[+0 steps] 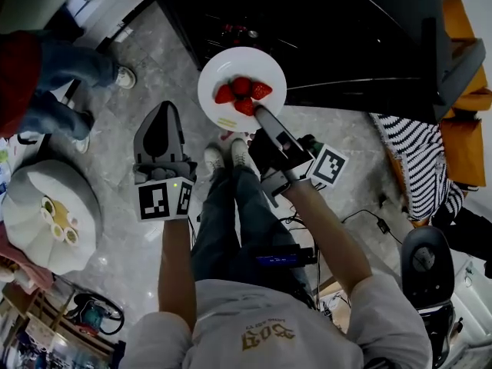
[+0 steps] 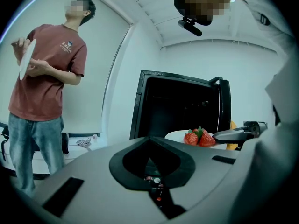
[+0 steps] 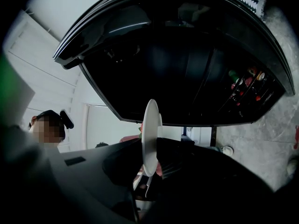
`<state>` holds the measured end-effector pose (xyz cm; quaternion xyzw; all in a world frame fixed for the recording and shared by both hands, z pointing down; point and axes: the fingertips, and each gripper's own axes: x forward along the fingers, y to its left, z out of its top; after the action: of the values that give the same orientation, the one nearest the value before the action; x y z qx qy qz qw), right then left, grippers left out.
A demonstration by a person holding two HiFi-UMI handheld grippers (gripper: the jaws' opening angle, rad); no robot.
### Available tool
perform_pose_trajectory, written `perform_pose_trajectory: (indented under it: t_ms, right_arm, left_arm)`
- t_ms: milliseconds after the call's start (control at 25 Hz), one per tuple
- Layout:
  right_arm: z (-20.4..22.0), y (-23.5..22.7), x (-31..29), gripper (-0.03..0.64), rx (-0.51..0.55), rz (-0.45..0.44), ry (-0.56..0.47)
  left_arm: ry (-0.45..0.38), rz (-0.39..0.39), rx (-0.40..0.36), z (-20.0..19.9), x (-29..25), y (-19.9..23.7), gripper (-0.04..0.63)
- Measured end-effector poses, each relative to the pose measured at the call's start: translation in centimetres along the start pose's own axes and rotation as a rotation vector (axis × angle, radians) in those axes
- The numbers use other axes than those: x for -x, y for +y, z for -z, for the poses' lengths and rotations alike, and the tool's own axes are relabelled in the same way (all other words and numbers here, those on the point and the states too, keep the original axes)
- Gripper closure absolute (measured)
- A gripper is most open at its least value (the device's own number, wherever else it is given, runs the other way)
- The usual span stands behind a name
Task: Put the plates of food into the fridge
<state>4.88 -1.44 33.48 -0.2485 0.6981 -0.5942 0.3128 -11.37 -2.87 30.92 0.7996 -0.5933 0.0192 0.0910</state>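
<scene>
A white plate with several strawberries is held level in front of the open black fridge. My right gripper is shut on the plate's near rim. In the right gripper view the plate shows edge-on between the jaws, with the dark fridge interior beyond it. My left gripper hangs to the left of the plate, jaws together and holding nothing. The left gripper view shows the strawberries and the fridge ahead.
A person in a red shirt stands at the left holding a white plate. A round white table with a dish of food is at lower left. Bottles stand in the fridge door. A striped cloth and a black seat are at the right.
</scene>
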Motion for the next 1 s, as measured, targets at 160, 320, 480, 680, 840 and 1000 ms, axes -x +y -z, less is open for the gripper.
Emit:
perform_pose_trajectory:
  t_ms: [160,320,480,680,840,1000]
  right_arm:
    - [0.0,-0.4,0.1,0.545,0.007,-0.001,0.0]
    - [-0.1,-1.0,0.3,0.545,0.016,0.006,0.001]
    - [-0.1,-1.6,0.4,0.545,0.017,0.005,-0.006]
    - [0.0,-2.0,0.5,0.546,0.013,0.009,-0.004]
    - [0.0,-2.6,0.8,0.545,0.009,0.013,-0.001]
    - [0.1,-3.2,0.9,0.545,0.005,0.008,-0.006]
  left_arm:
    - [-0.001,-0.005,0.002,0.7,0.0,0.1,0.588]
    - [0.0,-0.016,0.014,1.3,0.0,0.3,0.589]
    - [-0.01,-0.027,0.028,2.0,0.0,0.2,0.589]
    - [-0.01,-0.031,0.036,2.7,-0.5,-0.1,0.589]
    - [-0.002,-0.031,0.033,3.3,-0.5,-0.4,0.589]
    - [0.008,-0.033,0.026,4.1,-0.4,-0.4,0.589]
